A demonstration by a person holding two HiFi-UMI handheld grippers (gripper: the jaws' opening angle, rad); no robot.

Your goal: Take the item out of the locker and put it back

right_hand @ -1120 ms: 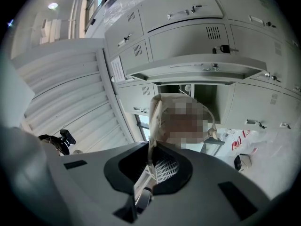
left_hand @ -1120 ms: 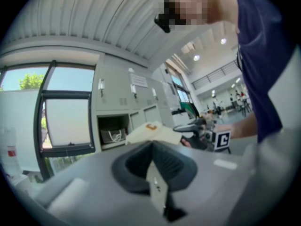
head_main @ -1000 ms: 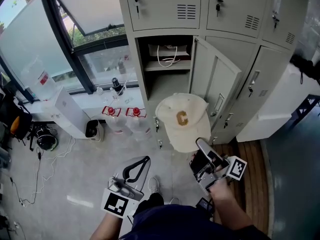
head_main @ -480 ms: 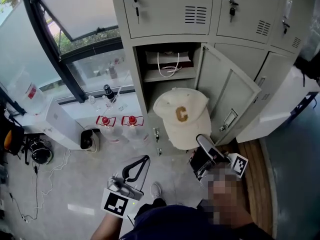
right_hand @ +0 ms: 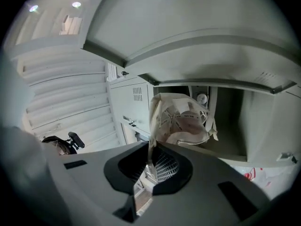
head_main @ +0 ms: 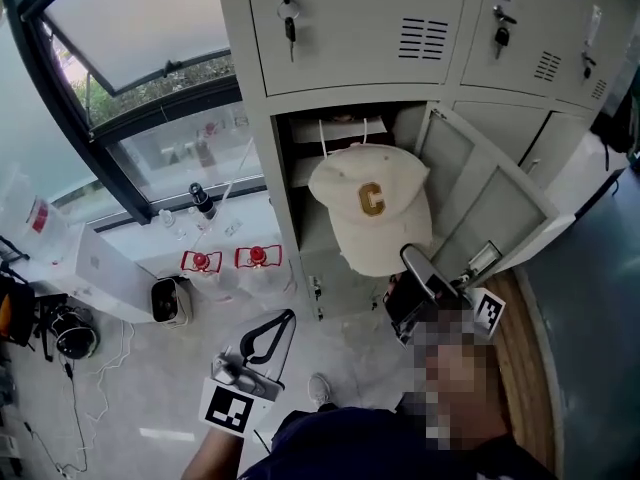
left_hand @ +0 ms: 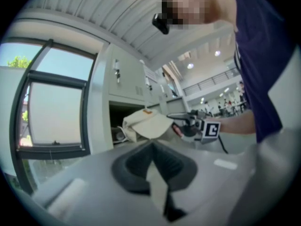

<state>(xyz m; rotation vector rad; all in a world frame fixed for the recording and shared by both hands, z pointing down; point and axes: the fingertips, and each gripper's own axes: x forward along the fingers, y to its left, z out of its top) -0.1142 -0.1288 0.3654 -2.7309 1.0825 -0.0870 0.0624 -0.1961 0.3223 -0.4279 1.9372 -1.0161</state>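
Since the earlier frame the cap (head_main: 370, 208) had risen with the right gripper (head_main: 410, 260), from low in front of the locker (head_main: 350, 38) to the mouth of its open compartment at upper centre of the head view; its crown, with the letter C, faced the camera and hid much of the opening; whether it had passed the sill could not be told; the door (head_main: 485, 193) stood swung out to the right of it; the right jaws were all but together, pinching the cap's edge, and in the right gripper view the cap (right_hand: 181, 121) hung upward from that gripper (right_hand: 148, 166) with its lining toward the lens, the dark compartment behind it; the left gripper (head_main: 290, 316) sat low at lower centre, well apart from the locker, its jaws closed tip to tip with nothing between them, as the left gripper view (left_hand: 153, 147) showed; two red-capped bottles (head_main: 228, 260) stood on the floor at left.
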